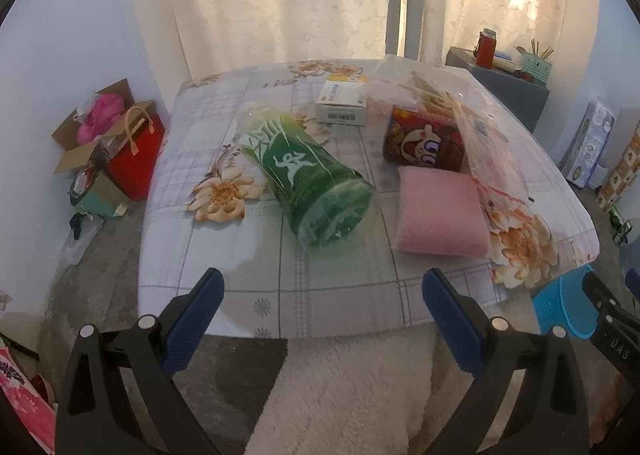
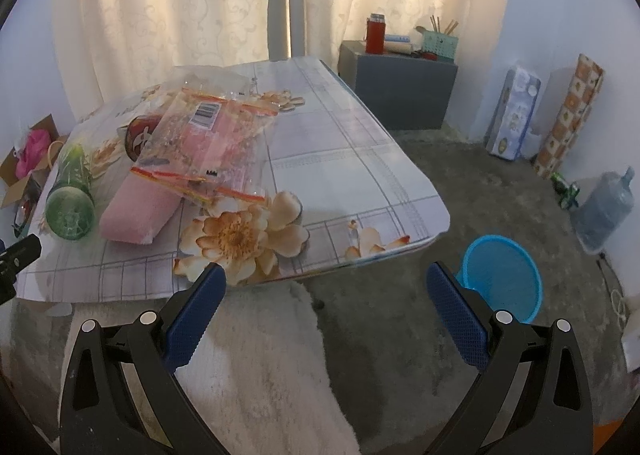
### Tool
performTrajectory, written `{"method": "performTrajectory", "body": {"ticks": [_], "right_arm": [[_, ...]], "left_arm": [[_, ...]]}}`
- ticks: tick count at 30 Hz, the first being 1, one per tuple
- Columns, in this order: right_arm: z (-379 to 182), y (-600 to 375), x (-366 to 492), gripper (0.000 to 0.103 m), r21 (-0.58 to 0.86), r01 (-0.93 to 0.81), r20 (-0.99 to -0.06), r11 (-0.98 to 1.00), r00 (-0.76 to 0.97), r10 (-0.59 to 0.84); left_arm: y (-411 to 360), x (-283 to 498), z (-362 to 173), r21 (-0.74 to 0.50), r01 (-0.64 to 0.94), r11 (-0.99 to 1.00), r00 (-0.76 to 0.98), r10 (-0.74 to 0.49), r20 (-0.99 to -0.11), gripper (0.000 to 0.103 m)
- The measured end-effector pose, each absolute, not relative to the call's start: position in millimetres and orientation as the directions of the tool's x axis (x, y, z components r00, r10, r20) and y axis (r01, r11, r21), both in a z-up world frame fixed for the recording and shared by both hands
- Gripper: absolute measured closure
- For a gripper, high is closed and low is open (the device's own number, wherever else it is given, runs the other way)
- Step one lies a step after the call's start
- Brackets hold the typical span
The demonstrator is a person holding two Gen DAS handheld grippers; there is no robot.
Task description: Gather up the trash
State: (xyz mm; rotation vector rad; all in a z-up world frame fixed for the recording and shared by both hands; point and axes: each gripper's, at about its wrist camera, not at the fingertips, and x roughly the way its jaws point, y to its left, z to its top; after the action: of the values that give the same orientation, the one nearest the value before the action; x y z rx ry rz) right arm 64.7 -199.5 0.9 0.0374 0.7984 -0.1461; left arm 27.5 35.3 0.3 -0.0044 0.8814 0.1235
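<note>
A green plastic bottle [image 1: 308, 175] lies on its side on the flowered table [image 1: 340, 287]; it also shows in the right wrist view [image 2: 70, 195]. Beside it lie a pink sponge [image 1: 440, 211], a red cartoon box [image 1: 424, 145], a white carton [image 1: 342, 105] and a crumpled clear plastic bag [image 2: 208, 127]. A blue bin [image 2: 500, 275] stands on the floor right of the table. My left gripper [image 1: 322, 295] is open and empty at the table's near edge, short of the bottle. My right gripper [image 2: 326, 287] is open and empty near the table's front right corner.
A white fluffy cushion [image 2: 260, 367] lies below both grippers. Boxes and a red bag [image 1: 136, 151] stand on the floor at the left. A grey cabinet [image 2: 404, 91], tall packages [image 2: 512, 115] and a water jug [image 2: 604, 211] stand at the right.
</note>
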Motion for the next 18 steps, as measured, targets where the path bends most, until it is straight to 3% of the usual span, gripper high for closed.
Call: {"method": "performTrajectory", "body": {"ticks": [10, 18], "right_arm": [[10.6, -213.4, 80.4, 0.007, 0.035, 0.156, -0.651, 0.987, 0.753, -0.096], [4.9, -227.4, 96.7, 0.007, 0.067, 0.155, -0.647, 0.986, 0.759, -0.075]], "left_arm": [[66.3, 56.2, 26.4, -0.059, -0.056, 0.997, 0.706, -0.002, -0.708, 0.006], [96.9, 107.9, 28.3, -0.319, 0.026, 0.947, 0.702, -0.245, -0.669, 0.006]]}}
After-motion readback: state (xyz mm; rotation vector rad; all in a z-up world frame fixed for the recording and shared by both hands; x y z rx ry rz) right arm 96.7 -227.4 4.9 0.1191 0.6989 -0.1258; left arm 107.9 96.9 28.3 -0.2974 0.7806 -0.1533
